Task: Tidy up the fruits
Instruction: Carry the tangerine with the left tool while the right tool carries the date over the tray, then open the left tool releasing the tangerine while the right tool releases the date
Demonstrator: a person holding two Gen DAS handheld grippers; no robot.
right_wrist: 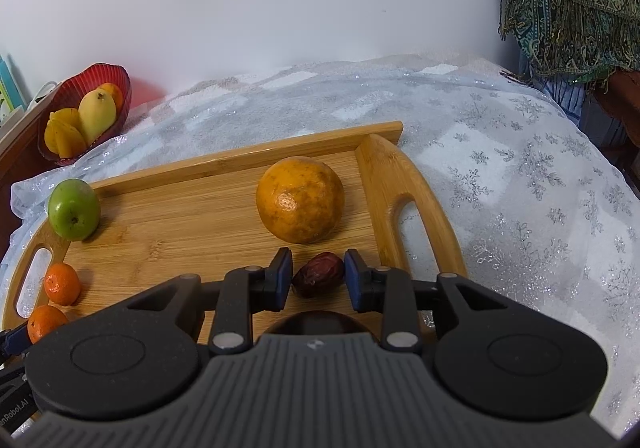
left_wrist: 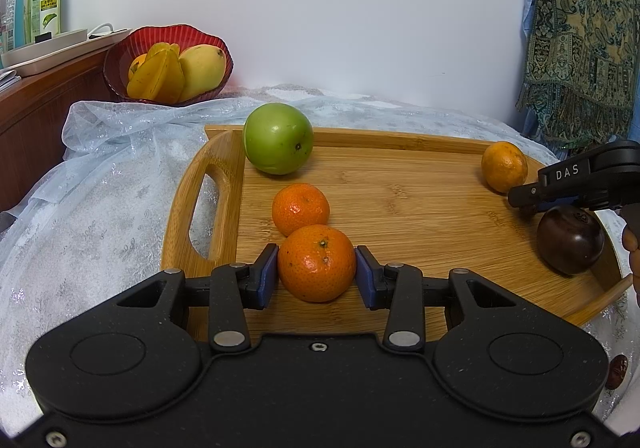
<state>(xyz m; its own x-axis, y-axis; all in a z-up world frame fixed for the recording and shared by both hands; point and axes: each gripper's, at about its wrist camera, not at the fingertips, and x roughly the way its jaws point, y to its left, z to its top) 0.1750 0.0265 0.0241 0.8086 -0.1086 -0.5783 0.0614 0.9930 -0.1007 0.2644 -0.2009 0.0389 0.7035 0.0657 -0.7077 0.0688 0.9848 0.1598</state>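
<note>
- pale lace cloth [left_wrist: 100,207] spread over a soft surface, white wall behind, patterned shawl [left_wrist: 580,27] hanging at the upper right of the left wrist view.
- upper left of the frame: red bowl [left_wrist: 120,59] already holding a mango, a starfruit and an orange-coloured fruit, well apart from the tray.
- centre: wooden tray [left_wrist: 400,199] lying on the cloth, handle slot at its left end.
- left part of the tray: green apple [left_wrist: 278,137] against the far rim, small mandarin [left_wrist: 300,209] below it in the frame, touching the clamped one.
- lower centre of the left wrist view: left gripper [left_wrist: 317,274] with both blue pads pressed on the larger mandarin [left_wrist: 317,263]; lifted or resting on the wood, impossible to tell.
- right part of the tray: yellowish orange [left_wrist: 503,166] near the far corner, dark round fruit [left_wrist: 570,240] at the right edge of the frame.
- lower centre of the right wrist view: right gripper [right_wrist: 316,280] with fingers slightly apart, flanking a wrinkled date [right_wrist: 318,274] that sits on the wood below the yellowish orange in the frame; no squeeze apparent.
- step in hand, as judged: sorting fruit by kind on the tray, mandarin gripped on the left side, date seemingly set down on the right side.
- next move, as judged: draw the right fingers back without nudging the date, then carry the mandarin to its group with a firm, gentle hold, since round fruit rolls easily on smooth wood.
</note>
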